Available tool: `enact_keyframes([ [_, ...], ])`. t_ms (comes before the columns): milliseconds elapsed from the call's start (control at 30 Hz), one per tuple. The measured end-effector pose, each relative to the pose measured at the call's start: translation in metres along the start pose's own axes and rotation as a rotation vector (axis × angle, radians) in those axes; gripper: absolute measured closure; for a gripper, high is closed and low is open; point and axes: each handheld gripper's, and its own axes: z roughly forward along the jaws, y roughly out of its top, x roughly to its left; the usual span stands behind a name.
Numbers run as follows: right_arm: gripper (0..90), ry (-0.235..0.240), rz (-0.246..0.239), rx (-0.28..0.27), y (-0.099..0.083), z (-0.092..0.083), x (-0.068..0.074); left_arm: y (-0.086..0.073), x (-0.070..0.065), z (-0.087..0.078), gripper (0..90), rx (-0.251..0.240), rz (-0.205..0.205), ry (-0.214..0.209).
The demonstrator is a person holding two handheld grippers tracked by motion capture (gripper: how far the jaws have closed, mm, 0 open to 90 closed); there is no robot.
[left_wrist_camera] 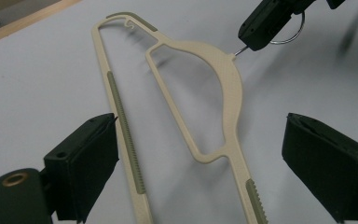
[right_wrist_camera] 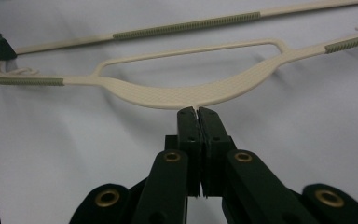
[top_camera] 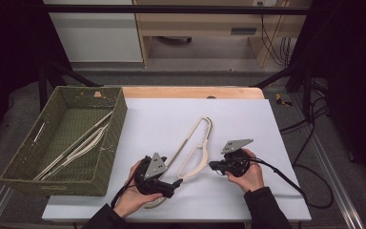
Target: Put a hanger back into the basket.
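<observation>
**High view: hanger held at the hook, left tool waiting wide**

High view puts both hands at the near edge of the desk (top_camera: 248,114), one tool in each. The left tool (top_camera: 171,183) sits nearest, by the lower end of the cream hanger (top_camera: 194,155), which lies flat on the white sheet, well apart from the basket (top_camera: 116,124) at the far left. In the left gripper view its jaws stand wide on either side of the hanger's two arms and touch neither.

The right tool (right_wrist_camera: 197,111) is closed at the hanger's neck; the left gripper view shows it pinching the thin metal hook (left_wrist_camera: 286,35) where it leaves the plastic.

The step in hand looks like lifting the hanger toward the basket. To do it well, I would close the left tool squarely across one ribbed arm before raising, then lift both ends level so the frame does not swing on the wire.

Farther off, the basket holds pale, long pieces, likely more hangers; their number is hard to make out. The hook's curve is partly covered by the right tool, and the hanger's nearest tip is hidden under the left hand.
</observation>
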Motion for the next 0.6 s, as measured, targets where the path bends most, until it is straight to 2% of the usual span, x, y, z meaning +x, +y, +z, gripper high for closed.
enact_keyframes([
  [100, 89.3, 0.000, -0.015, -0.003, 0.001, -0.001, 0.001, 0.008, -0.004, 0.004, 11.5, 0.014, 0.010, -0.008],
  [200, 89.3, -0.003, -0.010, -0.003, 0.002, -0.001, 0.002, 0.017, -0.008, 0.009, 12.2, 0.017, 0.012, -0.020],
  [300, 89.3, 0.002, -0.015, -0.001, 0.003, -0.002, 0.003, 0.028, -0.016, 0.021, 12.5, 0.058, 0.047, -0.021],
  [367, 89.3, -0.001, -0.021, 0.002, 0.003, -0.003, 0.003, 0.034, -0.019, 0.030, 13.5, 0.070, 0.050, -0.032],
  [433, 89.3, -0.006, -0.016, -0.005, 0.005, -0.004, 0.005, 0.037, -0.021, 0.037, 14.7, 0.082, 0.050, -0.039],
  [467, 89.3, 0.001, -0.030, -0.005, 0.005, -0.005, 0.005, 0.038, -0.022, 0.041, 15.7, 0.084, 0.052, -0.041],
  [500, 89.3, -0.001, -0.029, -0.006, 0.005, -0.005, 0.006, 0.039, -0.023, 0.048, 16.6, 0.103, 0.062, -0.037],
  [600, 89.3, -0.002, -0.017, -0.012, 0.006, -0.006, 0.007, 0.039, -0.023, 0.055, 21.4, 0.144, 0.091, -0.024],
])
